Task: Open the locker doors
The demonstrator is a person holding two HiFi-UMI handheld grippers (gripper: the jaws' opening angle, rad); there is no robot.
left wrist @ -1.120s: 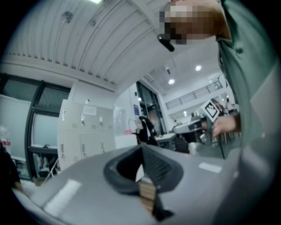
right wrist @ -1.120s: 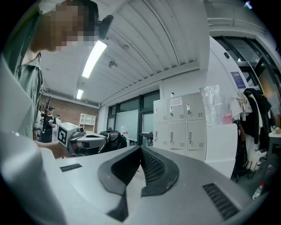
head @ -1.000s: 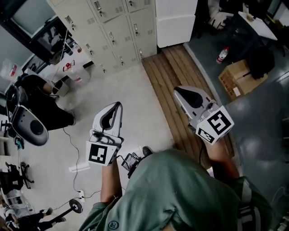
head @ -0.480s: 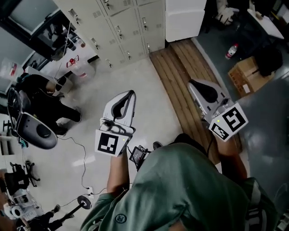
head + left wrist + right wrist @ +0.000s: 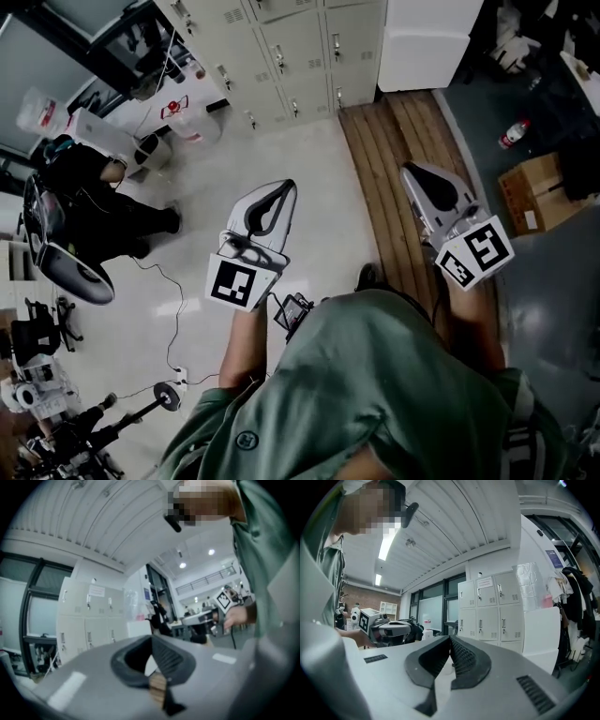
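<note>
The cream locker bank (image 5: 281, 56) stands across the room at the top of the head view, all its doors closed, each with a small handle. My left gripper (image 5: 287, 186) and right gripper (image 5: 411, 171) are held level over the floor, pointing toward the lockers and well short of them. Both are shut with nothing between the jaws. In the left gripper view the lockers (image 5: 84, 620) are beyond the shut left gripper (image 5: 151, 637). In the right gripper view the lockers (image 5: 490, 606) rise behind the shut right gripper (image 5: 450, 637).
A white cabinet (image 5: 427, 42) adjoins the lockers on the right. A wooden floor strip (image 5: 394, 187) runs below the right gripper. A cardboard box (image 5: 539, 197) and a bottle (image 5: 513, 134) sit at right. A person in black (image 5: 103, 202), a chair (image 5: 61, 258) and floor cables are at left.
The person has walked forward and both grippers have come along. The box and bottle have slid down and right in the head view. Both jaws stay as they were.
</note>
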